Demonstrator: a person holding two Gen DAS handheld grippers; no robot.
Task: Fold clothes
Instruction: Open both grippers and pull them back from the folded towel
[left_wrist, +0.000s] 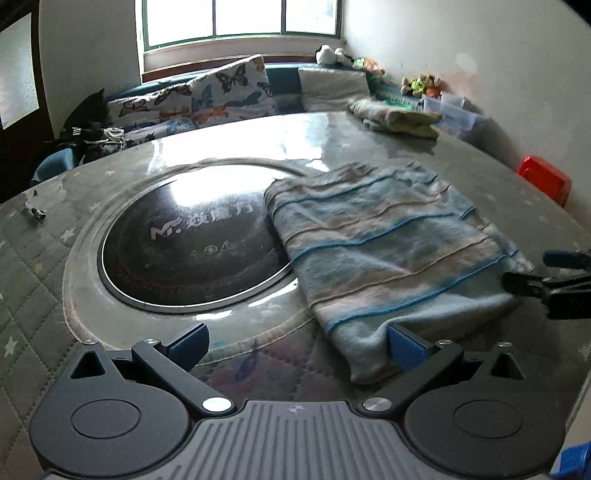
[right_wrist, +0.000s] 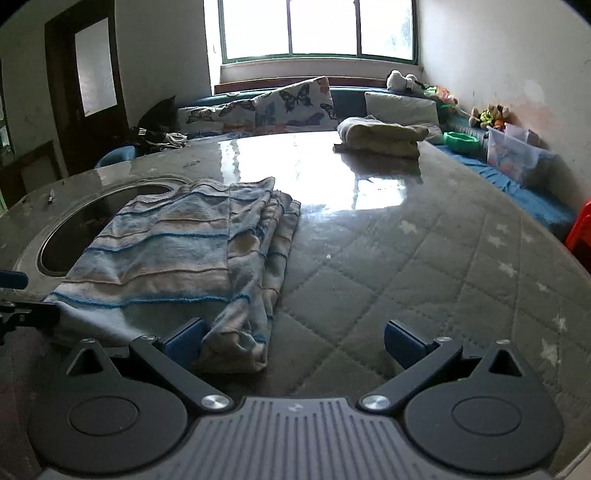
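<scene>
Daylight from the window (right_wrist: 317, 29) glares off the glossy quilted tabletop (right_wrist: 424, 258) in front of you, with butterfly-print cushions (left_wrist: 221, 92) lined up behind it. Your striped blue-and-beige garment (left_wrist: 388, 240) lies folded on the tabletop, its left part draped over the rim of the round black cooktop (left_wrist: 184, 240) set into the surface. In the right wrist view the garment's (right_wrist: 166, 251) right edge shows several stacked, rumpled layers.

Your left hand-held gripper (left_wrist: 297, 349) has its fingers spread wide apart, holding nothing; its right blue pad (left_wrist: 404, 345) sits at the near edge of the garment, while the left pad is over bare surface. Your right hand-held gripper (right_wrist: 293, 341) is likewise spread wide and empty, its left pad (right_wrist: 184, 341) right against the garment's near right corner.

A second folded cloth (right_wrist: 380, 138) rests at the far side of the tabletop, well apart from the striped one.
</scene>
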